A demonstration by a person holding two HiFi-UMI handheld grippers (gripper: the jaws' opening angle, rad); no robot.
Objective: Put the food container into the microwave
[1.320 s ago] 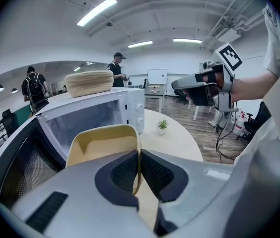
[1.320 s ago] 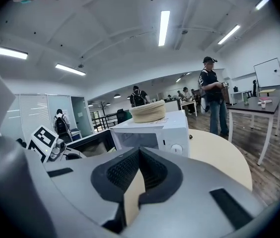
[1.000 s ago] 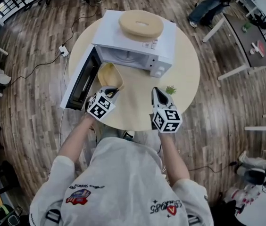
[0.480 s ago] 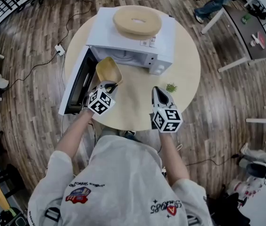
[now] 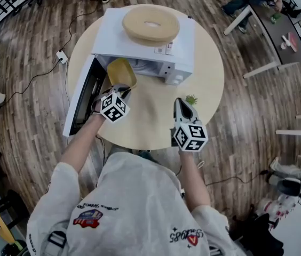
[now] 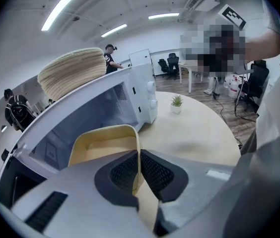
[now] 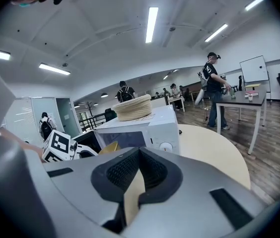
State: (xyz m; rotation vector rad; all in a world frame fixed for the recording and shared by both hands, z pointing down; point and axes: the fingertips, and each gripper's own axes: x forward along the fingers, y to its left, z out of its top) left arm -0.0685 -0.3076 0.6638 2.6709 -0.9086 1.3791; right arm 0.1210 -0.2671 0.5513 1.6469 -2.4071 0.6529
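left gripper (image 5: 120,90): jaws clamped | right gripper (image 5: 180,102): jaws apparently together, empty

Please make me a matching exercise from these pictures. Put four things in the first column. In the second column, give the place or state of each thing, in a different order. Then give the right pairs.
Column one
1. food container
2. microwave door
3. small green plant
4. round woven pad

Column two
A. lies on top of the microwave
B. stands on the table, beside the right gripper
C. swung open
D. held by its rim in the left gripper, in front of the microwave opening

Pairs: 1-D, 2-C, 3-B, 4-A
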